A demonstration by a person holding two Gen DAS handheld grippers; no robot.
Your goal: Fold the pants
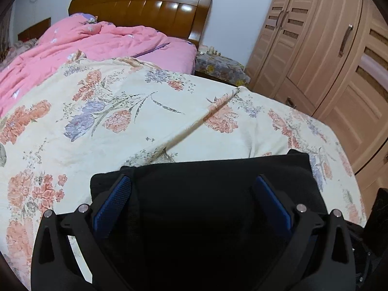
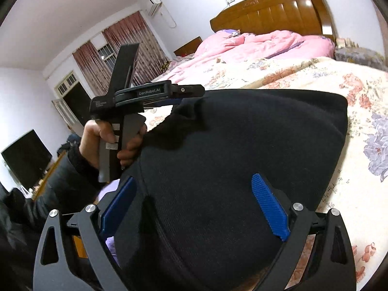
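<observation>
Black pants [image 1: 278, 167] lie folded into a thick block on the floral bedspread [image 1: 145, 121] near the foot of the bed. My left gripper [image 1: 192, 178] is open, its blue pads [image 1: 114, 203] spread wide over the near part of the fabric. In the right wrist view the pants [image 2: 242, 133] fill the middle. My right gripper [image 2: 194, 178] is open too, with the dark cloth lying between its blue pads [image 2: 269, 206]. The left gripper [image 2: 191, 94] shows from the side at the pants' far left edge, held by a hand [image 2: 97, 140].
A pink quilt [image 1: 84, 41] is bunched toward the wooden headboard [image 1: 145, 7]. A covered nightstand [image 1: 218, 65] and a tall wardrobe [image 1: 327, 60] stand to the right of the bed. A dark screen [image 2: 24, 157] and a curtained window [image 2: 121, 48] are on the far side.
</observation>
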